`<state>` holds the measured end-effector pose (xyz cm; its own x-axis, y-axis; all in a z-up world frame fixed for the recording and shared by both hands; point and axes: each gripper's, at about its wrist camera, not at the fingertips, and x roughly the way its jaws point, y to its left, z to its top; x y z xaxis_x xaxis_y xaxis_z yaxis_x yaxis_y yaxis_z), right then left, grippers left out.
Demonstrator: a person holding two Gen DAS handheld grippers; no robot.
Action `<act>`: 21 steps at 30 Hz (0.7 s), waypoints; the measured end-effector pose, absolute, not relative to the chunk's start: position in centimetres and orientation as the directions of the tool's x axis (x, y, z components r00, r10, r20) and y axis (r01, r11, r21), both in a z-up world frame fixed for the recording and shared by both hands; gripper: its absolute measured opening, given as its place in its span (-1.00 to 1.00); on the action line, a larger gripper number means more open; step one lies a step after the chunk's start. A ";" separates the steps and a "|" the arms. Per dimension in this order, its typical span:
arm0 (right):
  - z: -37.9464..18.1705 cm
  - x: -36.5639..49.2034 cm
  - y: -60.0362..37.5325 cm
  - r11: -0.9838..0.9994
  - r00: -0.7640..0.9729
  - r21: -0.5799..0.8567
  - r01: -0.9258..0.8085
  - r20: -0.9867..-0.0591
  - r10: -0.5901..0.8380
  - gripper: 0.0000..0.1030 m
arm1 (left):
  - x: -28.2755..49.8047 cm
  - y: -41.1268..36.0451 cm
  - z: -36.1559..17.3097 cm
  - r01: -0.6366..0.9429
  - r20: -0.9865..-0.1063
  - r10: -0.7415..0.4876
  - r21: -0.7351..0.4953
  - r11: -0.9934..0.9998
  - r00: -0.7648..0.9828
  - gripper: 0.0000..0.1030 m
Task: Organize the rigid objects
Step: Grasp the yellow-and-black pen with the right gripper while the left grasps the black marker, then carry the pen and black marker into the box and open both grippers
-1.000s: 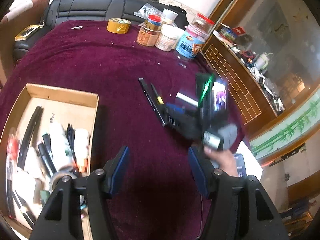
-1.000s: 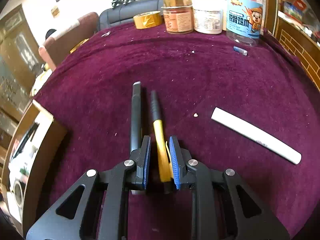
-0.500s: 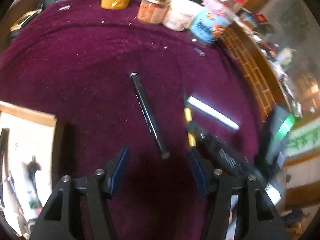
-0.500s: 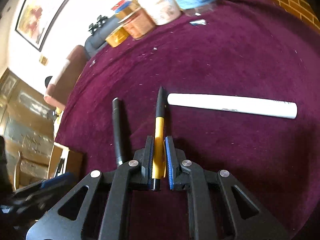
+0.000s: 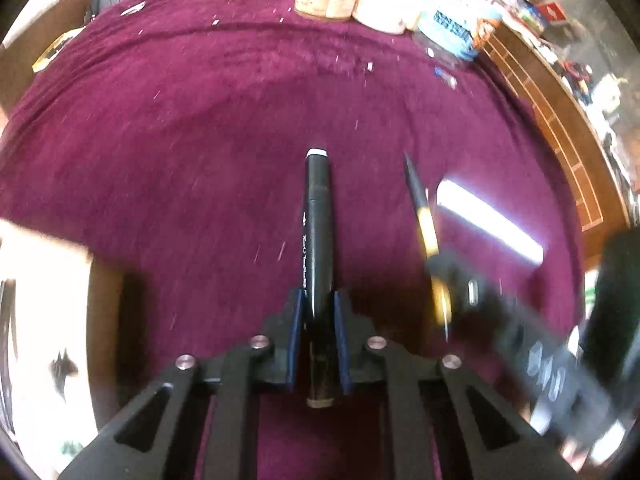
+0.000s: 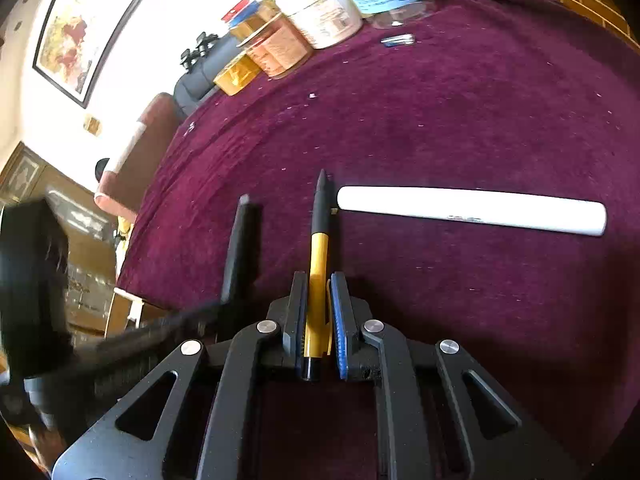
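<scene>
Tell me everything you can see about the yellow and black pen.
The yellow and black pen looks plastic: yellow barrel, black grip tapering to a point, black rear end. The right gripper is shut on its barrel, its blue pads on both sides. The tip points away from the camera, near the end of the white marker, above the maroon cloth.

Framed painting (image 6: 68, 36) on bright white wall (image 6: 160, 20)

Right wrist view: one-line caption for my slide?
Right gripper clamps a yellow pen beside a white tube.
</scene>
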<state>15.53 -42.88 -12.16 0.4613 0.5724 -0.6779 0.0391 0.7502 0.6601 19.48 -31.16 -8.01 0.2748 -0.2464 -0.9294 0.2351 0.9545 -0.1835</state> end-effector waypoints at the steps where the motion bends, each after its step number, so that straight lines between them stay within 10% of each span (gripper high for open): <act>1: -12.1 15.6 -42.5 0.751 0.457 0.660 0.024 -0.675 0.579 -0.79 | 18.4 -30.5 -8.1 0.240 -0.930 -0.251 -0.188 0.952 0.269 -0.72; 21: -8.6 5.7 -39.1 0.773 0.409 0.634 0.016 -0.710 0.573 -0.78 | 8.8 -22.4 -8.3 0.206 -0.857 -0.463 -0.422 0.883 0.225 -0.73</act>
<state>5.67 -39.07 -8.63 0.4087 0.5734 -0.7101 0.0156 0.7735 0.6336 8.80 -22.39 -8.34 0.2249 -0.4627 -0.8575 0.2062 0.8827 -0.4222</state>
